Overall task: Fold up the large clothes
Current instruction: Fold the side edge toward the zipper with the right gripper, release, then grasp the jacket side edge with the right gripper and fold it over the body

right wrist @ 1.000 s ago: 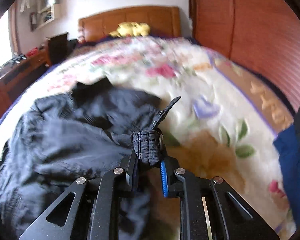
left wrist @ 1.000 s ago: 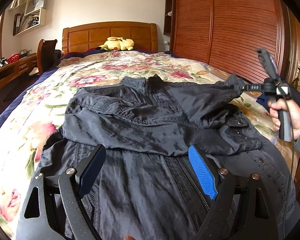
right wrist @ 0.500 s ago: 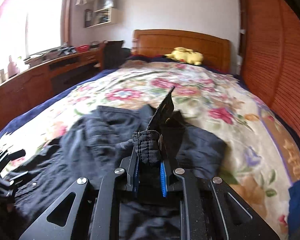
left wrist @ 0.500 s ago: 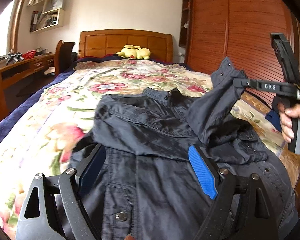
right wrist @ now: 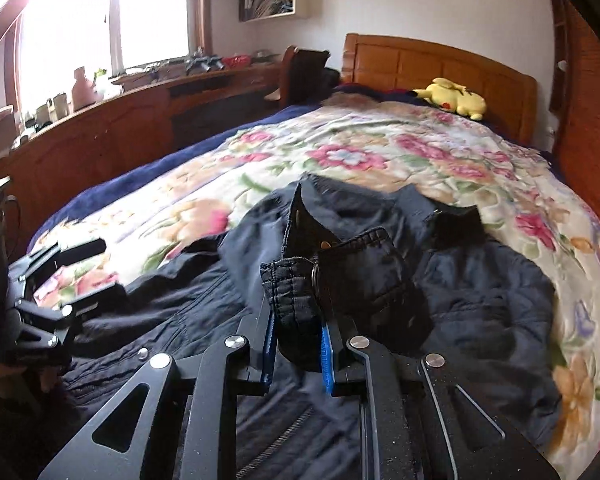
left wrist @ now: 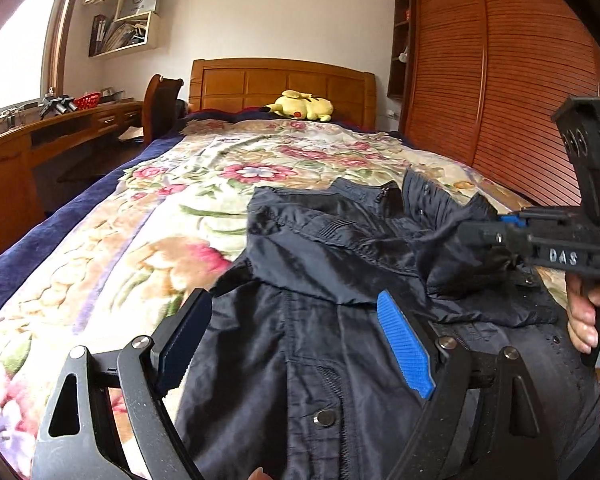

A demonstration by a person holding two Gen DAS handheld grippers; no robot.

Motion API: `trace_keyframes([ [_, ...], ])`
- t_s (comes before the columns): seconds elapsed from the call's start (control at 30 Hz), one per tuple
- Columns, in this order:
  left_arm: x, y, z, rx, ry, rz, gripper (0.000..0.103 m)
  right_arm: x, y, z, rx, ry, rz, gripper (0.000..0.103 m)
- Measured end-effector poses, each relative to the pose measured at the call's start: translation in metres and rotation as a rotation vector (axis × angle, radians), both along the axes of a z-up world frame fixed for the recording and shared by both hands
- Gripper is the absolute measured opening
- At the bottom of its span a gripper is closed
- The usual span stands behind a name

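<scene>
Item: dark jacket (left wrist: 332,344), laid front-up on a flowered bedspread (left wrist: 188,216), collar toward the headboard. All places below are given from the jacket.

- Left gripper (left wrist: 296,344) — nearest, low over the jacket's lower front, a snap button just beneath it. Tongs spread wide, nothing between them.
- Right gripper (right wrist: 296,348) — over the jacket's middle, reaching in from its right side, held in a hand (left wrist: 584,316). Sleeve cuff (right wrist: 292,296) sits between its blue pads (right wrist: 327,360); the tongs are parting at this moment, and the cuff appears loosely kept rather than firmly pinched.
- Sleeve (right wrist: 364,276) — brought across the jacket's chest, bunched in a hump behind the cuff rather than lying flat.
- Collar (left wrist: 364,194) — at the jacket's far end, partly standing up.
- Yellow plush toy (left wrist: 300,106) — well beyond the collar, at the wooden headboard (left wrist: 280,80).
- Desk (right wrist: 148,120) and chair (left wrist: 162,104) — off the jacket's left side, beyond the bed edge.
- Wooden wardrobe doors (left wrist: 500,80) — off its right side.

Risks, as judged: let go from here, the cuff may drop on the hump and leave the sleeve crumpled or sliding back off the slick cloth. The cuff's strap could also catch on a pad as the gripper draws away, dragging the fold open.
</scene>
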State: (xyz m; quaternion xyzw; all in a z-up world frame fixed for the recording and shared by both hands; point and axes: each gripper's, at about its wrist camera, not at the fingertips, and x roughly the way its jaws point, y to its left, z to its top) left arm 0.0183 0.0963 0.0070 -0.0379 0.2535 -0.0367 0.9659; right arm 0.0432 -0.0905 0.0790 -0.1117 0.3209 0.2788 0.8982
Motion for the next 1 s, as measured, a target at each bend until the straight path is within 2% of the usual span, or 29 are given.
trace_keyframes([
  [0.13, 0.0, 0.005, -0.003, 0.007, 0.005, 0.009, 0.085, -0.003, -0.009, 0.01, 0.024, -0.011, -0.001, 0.045],
  [0.33, -0.002, 0.007, -0.004, 0.009, 0.003, 0.016, 0.085, -0.013, -0.023, 0.03, 0.096, -0.116, -0.002, 0.057],
  [0.4, -0.002, 0.006, -0.005, 0.012, 0.003, 0.016, 0.085, -0.005, -0.029, 0.031, 0.092, -0.115, -0.036, 0.058],
  [0.5, -0.002, 0.006, -0.005, 0.015, 0.002, 0.016, 0.085, 0.018, -0.035, 0.017, 0.054, -0.065, -0.099, 0.058],
  [0.67, -0.002, 0.005, -0.005, 0.015, 0.003, 0.016, 0.085, 0.061, -0.027, -0.016, 0.051, 0.059, -0.137, 0.058],
  [0.83, -0.003, 0.007, -0.004, 0.013, 0.003, 0.022, 0.085, 0.087, -0.004, -0.026, 0.063, 0.119, -0.117, 0.058],
  [1.0, -0.004, 0.01, -0.004, 0.018, 0.0, 0.026, 0.085, 0.097, 0.024, -0.033, 0.033, 0.164, -0.063, 0.058],
])
